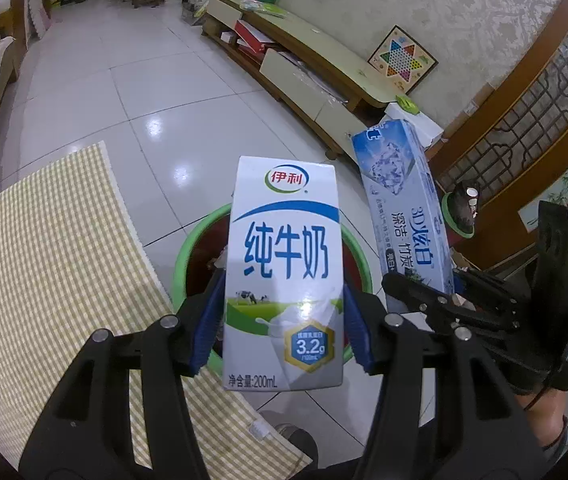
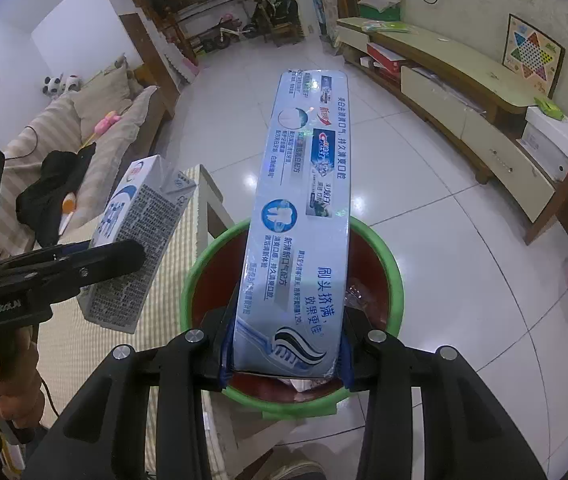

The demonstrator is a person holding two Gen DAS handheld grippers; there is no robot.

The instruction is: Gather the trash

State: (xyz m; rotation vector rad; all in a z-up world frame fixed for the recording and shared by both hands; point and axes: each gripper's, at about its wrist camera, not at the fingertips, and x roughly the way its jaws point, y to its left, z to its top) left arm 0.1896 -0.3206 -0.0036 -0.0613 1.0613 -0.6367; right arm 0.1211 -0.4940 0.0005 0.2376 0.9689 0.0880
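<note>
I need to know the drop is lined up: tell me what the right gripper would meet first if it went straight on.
Probably the green-rimmed bin: the right gripper, shut on the toothpaste box, points down into its red inside. Depth is unclear.

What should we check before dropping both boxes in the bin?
1. Left claw gripping milk carton: ok.
2. Right claw gripping toothpaste box: ok.
3. Toothpaste box over the bin opening: ok in the right wrist view.
4. Milk carton over the opening: ok in the left view; in the right view it looks nearer the checked cloth, so cannot tell.
5. Room in the bin: some trash inside, depth cannot tell.
</note>
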